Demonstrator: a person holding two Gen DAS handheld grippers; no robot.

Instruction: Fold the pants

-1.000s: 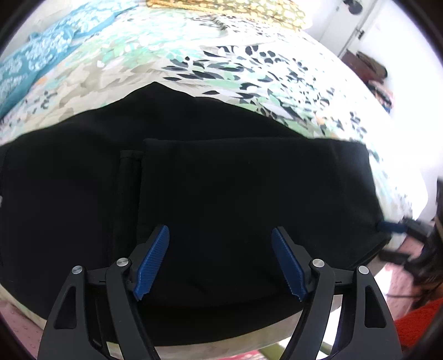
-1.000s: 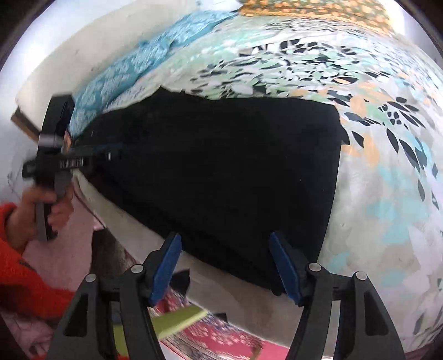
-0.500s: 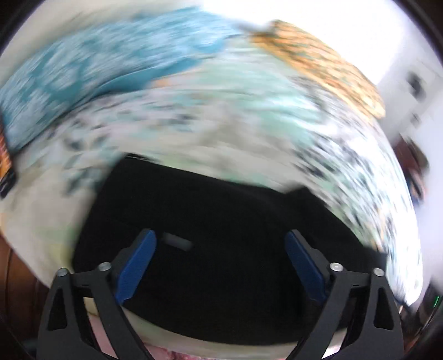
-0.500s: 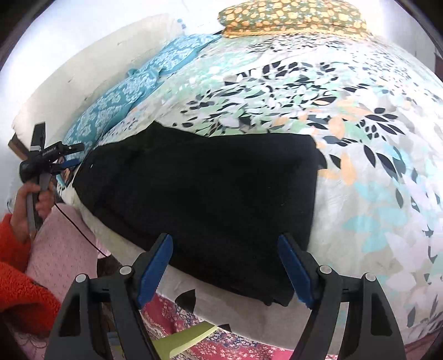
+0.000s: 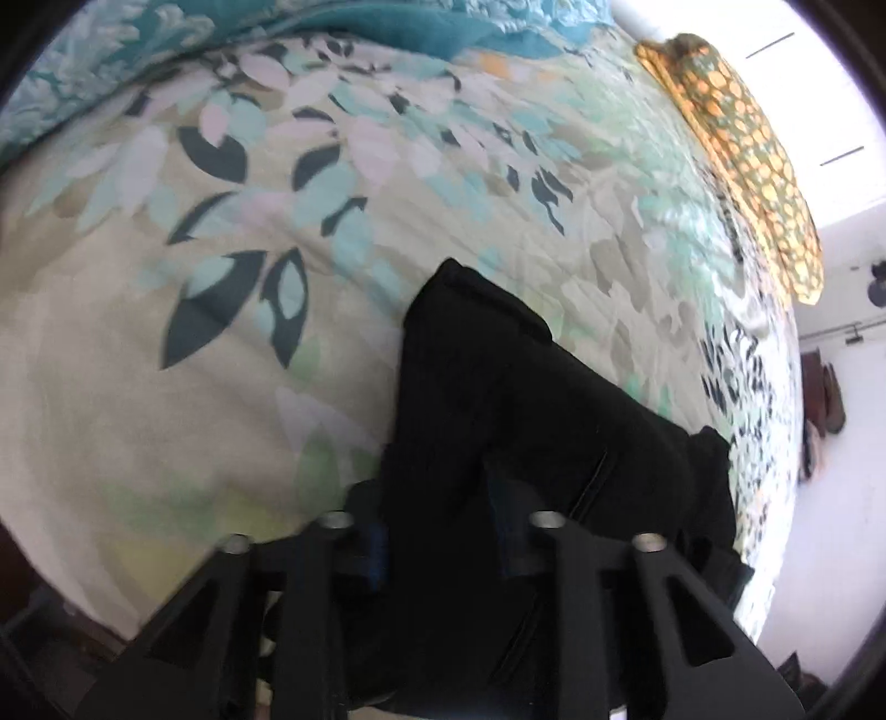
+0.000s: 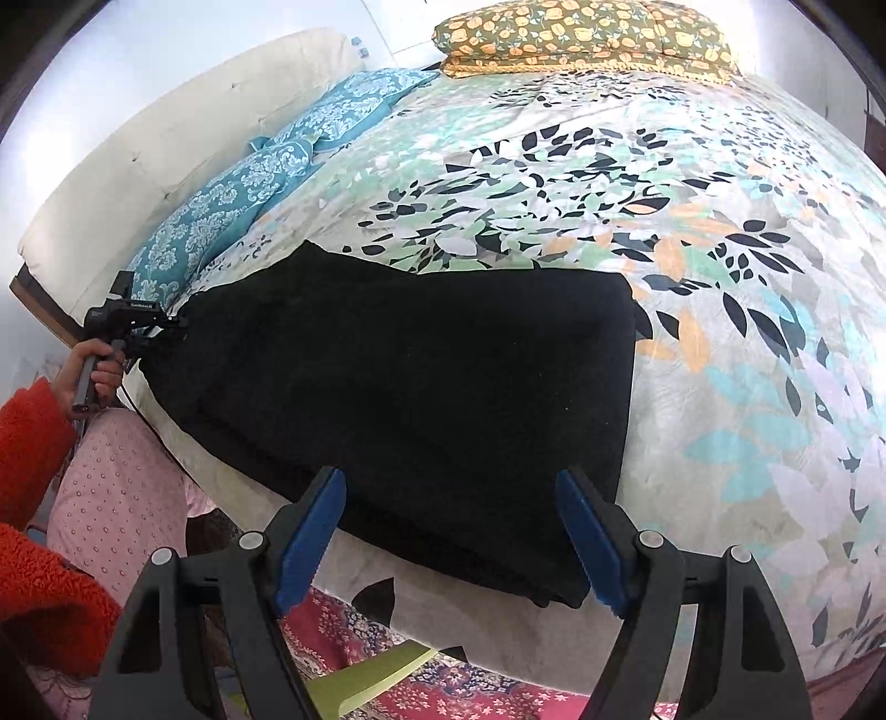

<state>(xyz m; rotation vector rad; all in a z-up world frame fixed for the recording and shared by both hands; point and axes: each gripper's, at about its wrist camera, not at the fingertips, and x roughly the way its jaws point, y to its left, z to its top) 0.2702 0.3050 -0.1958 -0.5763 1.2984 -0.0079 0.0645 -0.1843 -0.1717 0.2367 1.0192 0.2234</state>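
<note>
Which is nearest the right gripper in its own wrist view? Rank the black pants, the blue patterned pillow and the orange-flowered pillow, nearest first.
From the right gripper:
1. Black pants, directly ahead, their near edge between the open fingers.
2. Blue patterned pillow, ahead to the left, beyond the pants.
3. Orange-flowered pillow, at the bed's far end.

- A small white label sits on the left gripper [image 6: 169,327], on the top of its black body, seen at the far left in the right wrist view. It is too small and blurred to read; only a short line of pale letters shows.
- No other text, brand, number or sign can be read in either view.
</note>
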